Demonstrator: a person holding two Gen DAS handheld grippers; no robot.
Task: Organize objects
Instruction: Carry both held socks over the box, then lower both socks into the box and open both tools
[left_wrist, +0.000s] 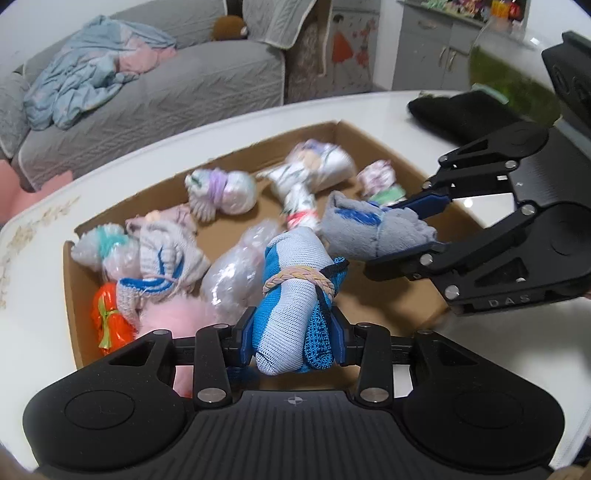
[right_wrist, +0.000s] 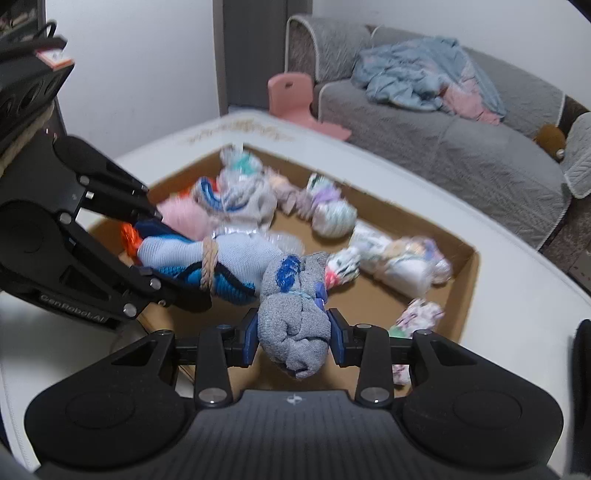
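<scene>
White table (left_wrist: 373, 110) w/ cardboard box (left_wrist: 354, 129), left hand-held gripper (left_wrist: 291, 334) clamping blue sock roll (left_wrist: 295, 295), right hand-held gripper (right_wrist: 293, 334) clamping grey sock roll (right_wrist: 291, 321), both over box

Behind the table there's a grey sofa (left_wrist: 155, 92) with a quilted cover, and a rumpled pale blue and pink blanket (left_wrist: 88, 77) dumped on the seat. A brown plush toy (left_wrist: 231, 27) sits tucked in the sofa's far corner. There's a small pink stool (right_wrist: 295, 99) on the floor near the end of the sofa, just beyond the table's edge. Over on the far right in the left wrist view is a grey cabinet (left_wrist: 436, 48) with some colourful clutter on top, too blurry to make out. White wall (right_wrist: 136, 66) behind everything.
</scene>
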